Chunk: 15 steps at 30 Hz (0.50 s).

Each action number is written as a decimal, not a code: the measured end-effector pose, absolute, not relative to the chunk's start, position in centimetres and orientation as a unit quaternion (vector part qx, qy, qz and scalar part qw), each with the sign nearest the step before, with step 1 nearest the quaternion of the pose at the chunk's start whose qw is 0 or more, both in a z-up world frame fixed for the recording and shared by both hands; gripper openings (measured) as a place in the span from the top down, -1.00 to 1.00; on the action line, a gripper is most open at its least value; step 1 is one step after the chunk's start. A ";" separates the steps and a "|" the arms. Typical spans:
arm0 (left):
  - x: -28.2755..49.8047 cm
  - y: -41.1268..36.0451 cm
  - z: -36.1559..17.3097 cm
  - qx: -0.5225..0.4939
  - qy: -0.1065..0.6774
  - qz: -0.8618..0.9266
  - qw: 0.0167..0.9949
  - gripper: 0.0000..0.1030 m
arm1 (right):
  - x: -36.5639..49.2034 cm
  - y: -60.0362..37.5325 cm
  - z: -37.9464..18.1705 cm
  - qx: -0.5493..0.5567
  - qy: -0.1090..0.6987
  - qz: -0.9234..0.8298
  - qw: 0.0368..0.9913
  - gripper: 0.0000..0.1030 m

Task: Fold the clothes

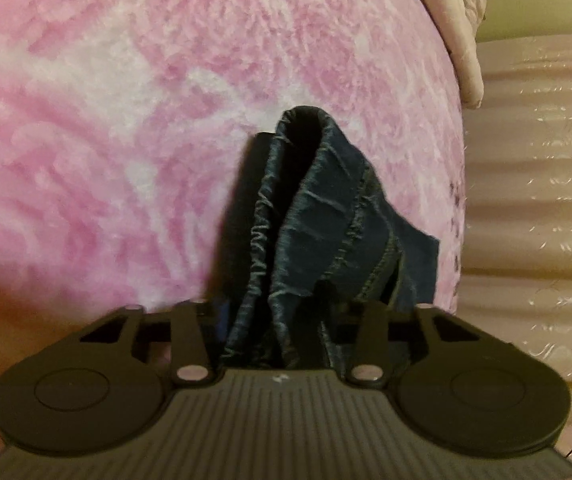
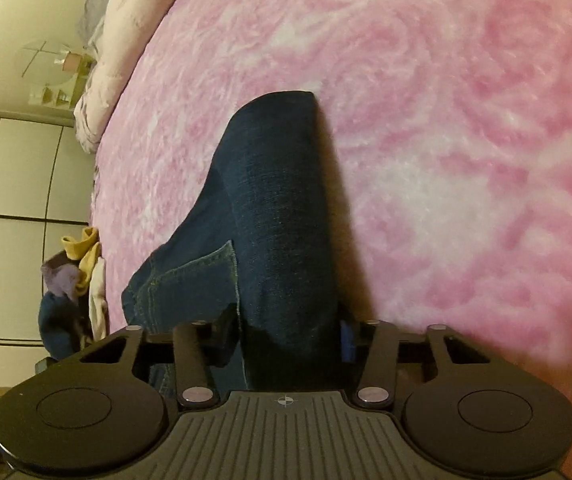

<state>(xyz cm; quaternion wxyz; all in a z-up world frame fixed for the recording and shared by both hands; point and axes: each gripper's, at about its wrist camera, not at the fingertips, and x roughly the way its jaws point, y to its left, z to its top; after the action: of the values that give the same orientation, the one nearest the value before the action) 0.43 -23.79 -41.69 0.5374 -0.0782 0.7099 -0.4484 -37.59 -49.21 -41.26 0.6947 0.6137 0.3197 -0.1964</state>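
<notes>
Left wrist view: the left hand-held gripper (image 1: 286,320) is clamped on a bunched edge of dark blue jeans (image 1: 317,216), the denim gathered into upright pleats between its two fingers and rising above the pink rose-patterned blanket (image 1: 126,120) on the bed. A stitched seam runs down the right side of the bundle, and a loose flap hangs out beyond it. A pale quilt (image 1: 457,32) lies at the blanket's far edge.

Right wrist view: the right hand-held gripper (image 2: 286,344) is closed on another part of the same jeans (image 2: 278,208), here a smoother doubled length of denim with a back pocket showing at the left. The garment is held over the blanket (image 2: 445,140), apparently lifted clear of it rather than lying flat. A small heap of other clothes (image 2: 78,276), yellow, purple and white among them, sits at the bed's left edge.

Risks from here, as a judgement: the left grip holds a crumpled wad, so layers could slip out unevenly and leave creases or a skewed fold. If the two hands move at different rates, the heavy denim may twist or sag, and the hanging flap could tuck under when the garment is lowered.
</notes>
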 end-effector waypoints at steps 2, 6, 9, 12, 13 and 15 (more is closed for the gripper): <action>-0.1 -24.3 -40.3 -0.061 0.697 -0.456 0.550 0.48 | -37.7 -49.3 -40.8 0.617 0.319 -0.198 0.692 0.36; -1.4 -29.5 -38.1 -0.027 0.675 -0.485 0.555 0.52 | -37.7 -50.1 -38.9 0.607 0.323 -0.187 0.702 0.47; -2.5 -35.7 -37.2 -0.008 0.656 -0.521 0.546 0.52 | -38.7 -52.2 -37.3 0.607 0.310 -0.200 0.704 0.47; -3.6 -41.9 -36.3 0.010 0.635 -0.556 0.536 0.52 | -40.5 -56.1 -35.6 0.607 0.280 -0.233 0.706 0.47; -4.0 -44.0 -36.0 0.017 0.628 -0.567 0.533 0.52 | -41.3 -57.7 -35.1 0.606 0.268 -0.246 0.707 0.47; -4.7 -48.1 -35.3 0.029 0.613 -0.589 0.525 0.52 | -42.9 -61.4 -34.2 0.606 0.245 -0.273 0.706 0.47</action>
<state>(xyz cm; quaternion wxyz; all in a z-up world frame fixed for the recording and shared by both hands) -4.72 -48.13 -35.34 0.5254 0.0291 0.6133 -0.5890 -42.90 -61.42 -34.20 0.7062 0.6055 0.2455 -0.2726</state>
